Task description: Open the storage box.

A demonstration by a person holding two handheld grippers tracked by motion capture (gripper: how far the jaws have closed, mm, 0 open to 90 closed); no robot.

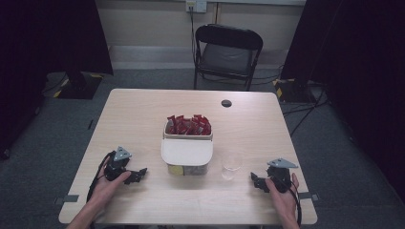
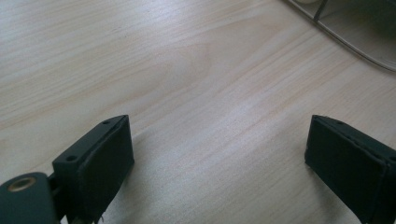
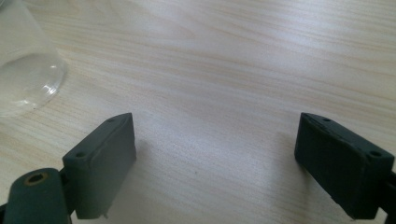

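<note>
On the light wooden table point(image 1: 143, 119) stands a clear box point(image 1: 188, 127) of red packets, and in front of it a second box under a white lid point(image 1: 186, 151). A clear plastic cup point(image 1: 231, 164) stands right of that box, and its base point(image 3: 23, 74) reaches into the right gripper view at the left edge. My left gripper point(image 1: 139, 174) rests on the table near the front left, jaws wide apart over bare wood point(image 2: 219, 154). At the front right lies my right gripper point(image 1: 254, 180), open too, with nothing between its jaws point(image 3: 215, 158).
A black folding chair point(image 1: 226, 53) stands beyond the far edge of the table. A small dark round spot point(image 1: 226, 103) marks the tabletop near the back. Dark curtains hang at both sides. The corner of a clear box point(image 2: 355, 28) lies top right in the left gripper view.
</note>
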